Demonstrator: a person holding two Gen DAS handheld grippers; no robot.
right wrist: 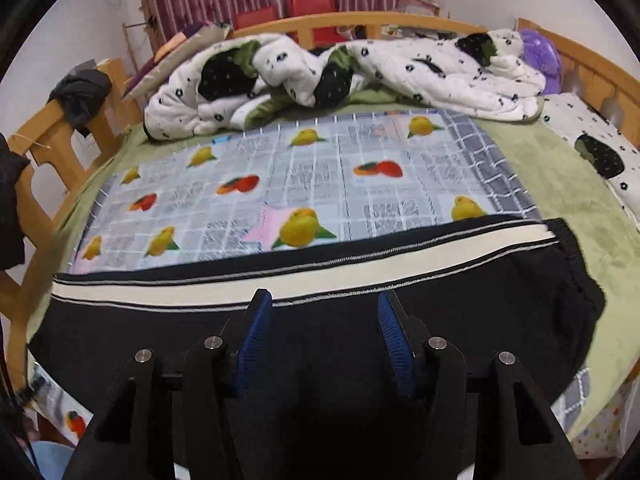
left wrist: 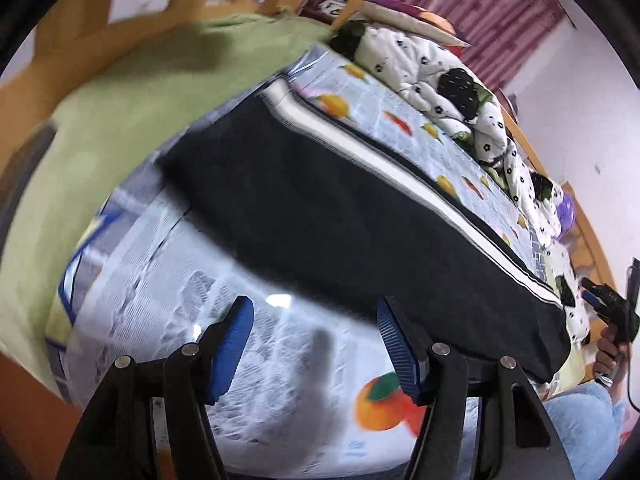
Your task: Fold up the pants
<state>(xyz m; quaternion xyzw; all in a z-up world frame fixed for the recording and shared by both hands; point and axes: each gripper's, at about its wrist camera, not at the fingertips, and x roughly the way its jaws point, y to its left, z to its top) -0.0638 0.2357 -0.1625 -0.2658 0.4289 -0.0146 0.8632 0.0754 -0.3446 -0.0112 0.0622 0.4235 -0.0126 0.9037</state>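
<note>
Black pants (right wrist: 340, 344) with a white side stripe lie flat and lengthwise across the fruit-print mat (right wrist: 320, 176) on the bed; they also show in the left wrist view (left wrist: 320, 216). My right gripper (right wrist: 324, 304) is open and empty, hovering just above the middle of the pants. My left gripper (left wrist: 316, 312) is open and empty over the mat (left wrist: 260, 360), just short of the near edge of the pants. The right gripper with the hand holding it shows small at the far right of the left wrist view (left wrist: 608, 308).
A crumpled white quilt with black flowers (right wrist: 360, 76) lies along the far side of the bed. A green blanket (right wrist: 560, 184) covers the mattress under the mat. A wooden bed frame (right wrist: 360, 20) surrounds it. A purple plush (right wrist: 540, 56) sits at the far right.
</note>
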